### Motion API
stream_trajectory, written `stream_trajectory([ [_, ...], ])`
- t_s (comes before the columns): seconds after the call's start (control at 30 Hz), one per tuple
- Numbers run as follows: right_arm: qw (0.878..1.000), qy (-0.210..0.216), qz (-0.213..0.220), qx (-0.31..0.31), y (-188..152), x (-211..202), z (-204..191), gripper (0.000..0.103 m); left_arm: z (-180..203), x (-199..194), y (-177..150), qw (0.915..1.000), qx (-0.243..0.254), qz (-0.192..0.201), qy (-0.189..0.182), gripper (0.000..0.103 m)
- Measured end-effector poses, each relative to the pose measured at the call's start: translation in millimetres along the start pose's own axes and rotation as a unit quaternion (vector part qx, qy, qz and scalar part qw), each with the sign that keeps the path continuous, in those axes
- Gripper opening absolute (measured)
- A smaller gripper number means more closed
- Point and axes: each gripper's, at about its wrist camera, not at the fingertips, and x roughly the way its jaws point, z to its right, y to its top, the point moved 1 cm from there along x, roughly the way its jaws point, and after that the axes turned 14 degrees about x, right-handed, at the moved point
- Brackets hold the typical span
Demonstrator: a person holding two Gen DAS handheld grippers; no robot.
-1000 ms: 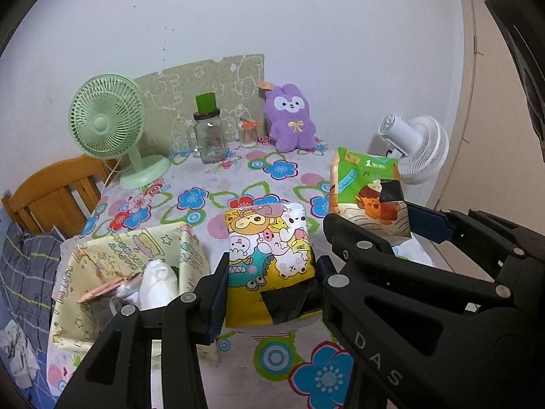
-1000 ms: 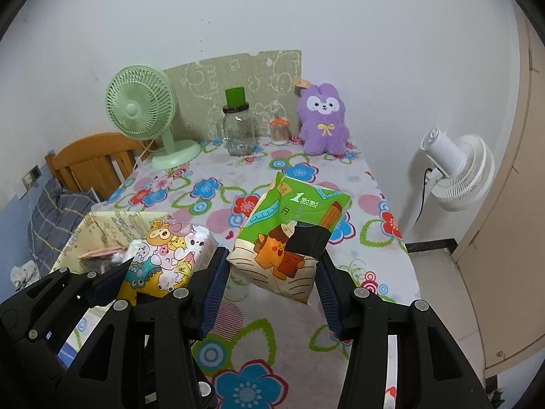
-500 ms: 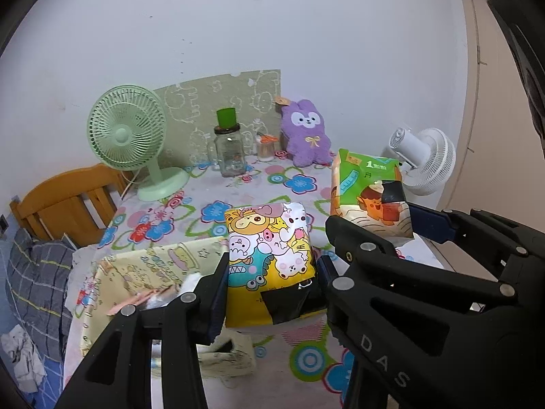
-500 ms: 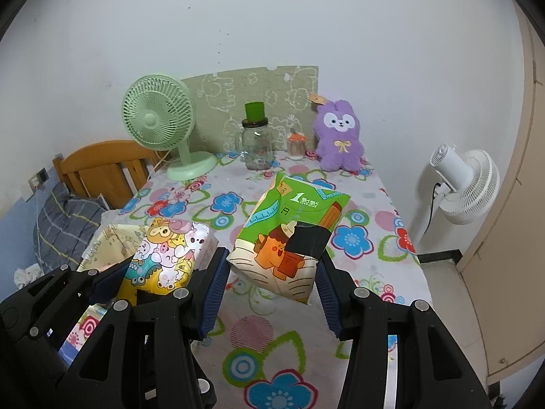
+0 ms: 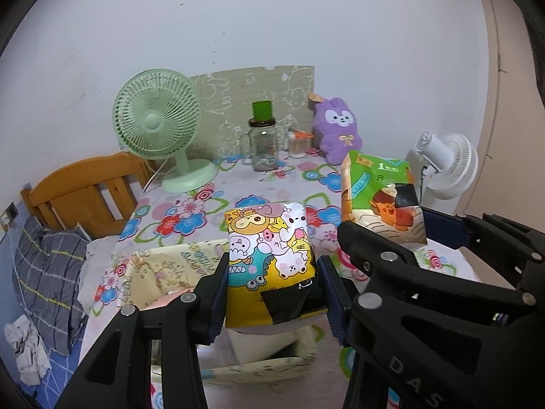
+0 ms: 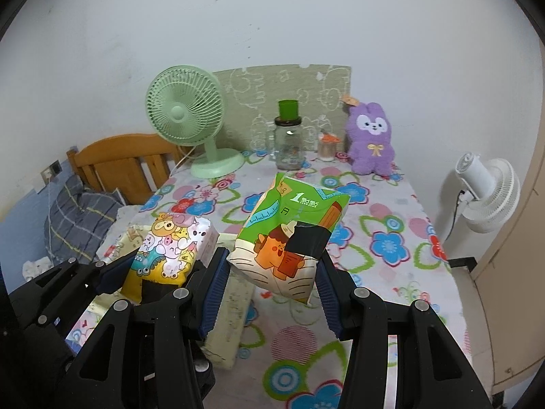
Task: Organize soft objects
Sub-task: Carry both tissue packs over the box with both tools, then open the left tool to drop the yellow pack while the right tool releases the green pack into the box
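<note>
My left gripper [image 5: 272, 293] is shut on a yellow tissue pack [image 5: 270, 262] printed with cartoon animals, held in the air over a pale yellow fabric basket [image 5: 170, 266]. My right gripper [image 6: 272, 283] is shut on a green and orange tissue pack [image 6: 289, 235], lifted above the flowered tablecloth [image 6: 385, 238]. In the right wrist view the yellow tissue pack [image 6: 170, 248] hangs to the left over the fabric basket [image 6: 224, 310]. The green pack [image 5: 381, 197] shows at the right in the left wrist view. A purple plush rabbit [image 6: 371, 139] sits at the table's back.
At the back stand a green desk fan [image 6: 190, 126], a glass jar with a green lid [image 6: 289, 139] and a small jar [image 6: 327, 146]. A wooden chair [image 6: 119, 167] with a plaid cloth is at the left; a white fan [image 6: 487, 194] stands right of the table.
Both grippers have drawn back from the wall with their packs still gripped. The table's back row looks smaller and farther, and the basket now lies right under the left gripper.
</note>
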Motion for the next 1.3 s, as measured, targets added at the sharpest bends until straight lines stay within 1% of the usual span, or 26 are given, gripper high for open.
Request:
stream_trajectory([
  [0.4,0.999,0.025,-0.026,-0.017,-11.5,32.0,-36.6,0.053,-38.8,24.7,-21.9,0.9993,-0.019,-0.024,0.020,0.050],
  [0.53,0.998,0.035,-0.040,-0.022,-16.4,45.1,-45.4,0.053,-48.3,35.2,-30.6,0.9987,-0.025,-0.037,0.024,0.050],
  [0.87,0.995,0.051,-0.074,-0.036,-31.9,71.7,-62.6,0.053,-64.6,56.4,-55.9,0.9962,-0.038,-0.076,0.021,0.054],
  [0.93,0.995,0.054,-0.080,-0.037,-34.2,75.4,-64.5,0.053,-66.0,56.5,-60.1,0.9957,-0.041,-0.080,0.021,0.062],
  [1.0,0.994,0.060,-0.087,-0.041,-36.9,79.8,-68.1,0.053,-67.5,53.5,-61.8,0.9960,-0.043,-0.074,0.023,0.075],
  [1.1,0.992,0.065,-0.094,-0.048,-40.0,86.1,-74.2,0.053,-69.6,51.7,-64.6,0.9960,-0.046,-0.074,0.021,0.079],
  [1.23,0.991,0.075,-0.107,-0.043,-42.2,94.7,-78.0,0.056,-73.1,52.9,-67.8,0.9951,-0.053,-0.081,0.020,0.081],
  [1.27,0.989,0.079,-0.113,-0.044,-43.8,97.7,-79.6,0.057,-73.6,53.0,-68.7,0.9949,-0.054,-0.083,0.020,0.081],
  [1.3,0.989,0.081,-0.115,-0.044,-44.6,99.2,-80.0,0.061,-74.2,53.0,-69.6,0.9949,-0.054,-0.083,0.020,0.081],
])
